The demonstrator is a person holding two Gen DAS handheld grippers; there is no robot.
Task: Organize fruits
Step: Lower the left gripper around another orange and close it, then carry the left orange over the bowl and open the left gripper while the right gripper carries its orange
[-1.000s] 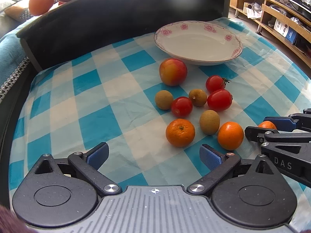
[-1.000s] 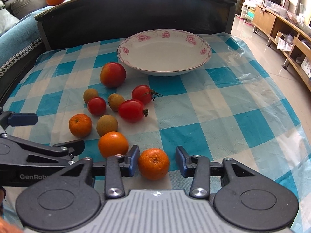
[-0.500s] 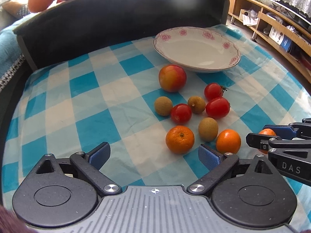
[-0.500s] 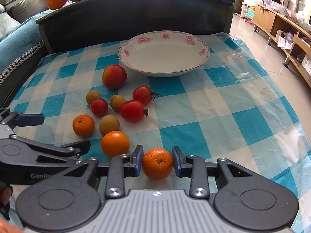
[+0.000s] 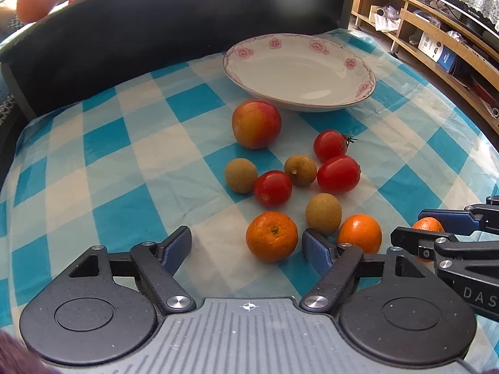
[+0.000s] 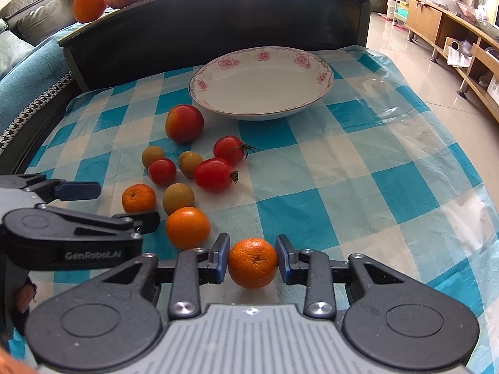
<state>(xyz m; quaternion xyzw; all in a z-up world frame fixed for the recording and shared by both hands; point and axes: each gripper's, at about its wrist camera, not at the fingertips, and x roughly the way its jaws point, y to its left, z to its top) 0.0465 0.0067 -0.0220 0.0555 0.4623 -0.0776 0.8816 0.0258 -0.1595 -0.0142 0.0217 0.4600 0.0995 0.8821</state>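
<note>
The empty flowered plate [image 6: 324, 76] sat at twelve o'clock. The right gripper [image 6: 252, 260] clenched one mandarin [image 6: 252, 263]; squeezing harder could bruise it. The left gripper [image 5: 246, 244], jaws closing, flanked another mandarin [image 5: 271, 236] off-centre toward three o'clock, so it might roll away.

left gripper [image 5: 246, 249]: fingers closing | right gripper [image 6: 252, 260]: fingers clamped
</note>
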